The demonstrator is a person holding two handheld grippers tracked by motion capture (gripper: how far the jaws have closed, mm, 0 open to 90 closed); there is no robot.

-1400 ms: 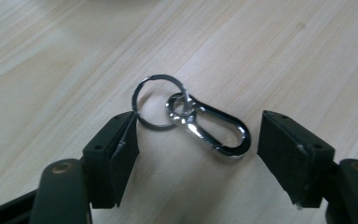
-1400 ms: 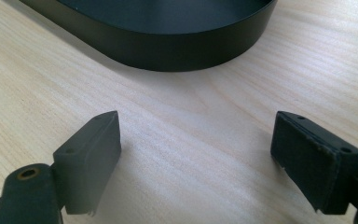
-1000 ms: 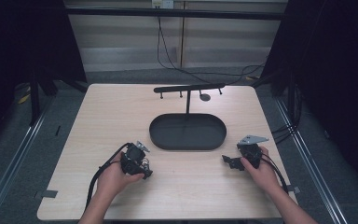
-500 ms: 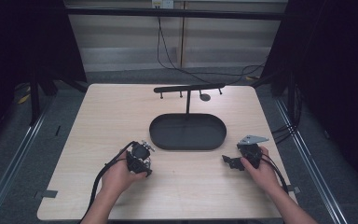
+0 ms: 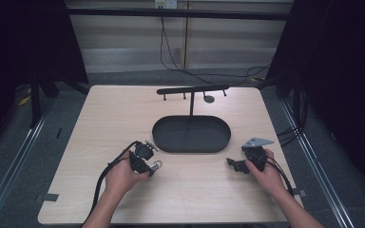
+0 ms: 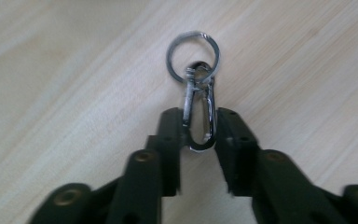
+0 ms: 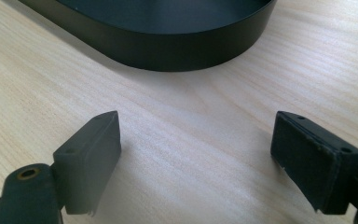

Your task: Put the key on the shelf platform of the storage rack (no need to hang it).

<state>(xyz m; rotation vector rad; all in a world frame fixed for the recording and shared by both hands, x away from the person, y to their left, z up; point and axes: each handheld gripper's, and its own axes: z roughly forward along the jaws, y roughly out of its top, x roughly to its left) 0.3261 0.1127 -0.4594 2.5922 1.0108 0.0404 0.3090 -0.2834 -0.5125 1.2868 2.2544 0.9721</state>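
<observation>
The wooden table point(image 5: 104, 123) bears a black oval tray point(image 5: 191, 134) with a hook stand point(image 5: 192, 90) rising from its far edge. The right gripper point(image 5: 233, 164) rests on the table just right of the tray's near end; its jaws stand wide apart with only bare wood between them, the tray's wall ahead. The left gripper point(image 5: 153, 165) lies left of the tray's near end. Its jaws have just been closing and now pinch the silver clip point(image 6: 199, 121) of a keyring point(image 6: 193, 51) from both sides. The clip lies flat on the wood, its round ring sticking out beyond the fingertips.
</observation>
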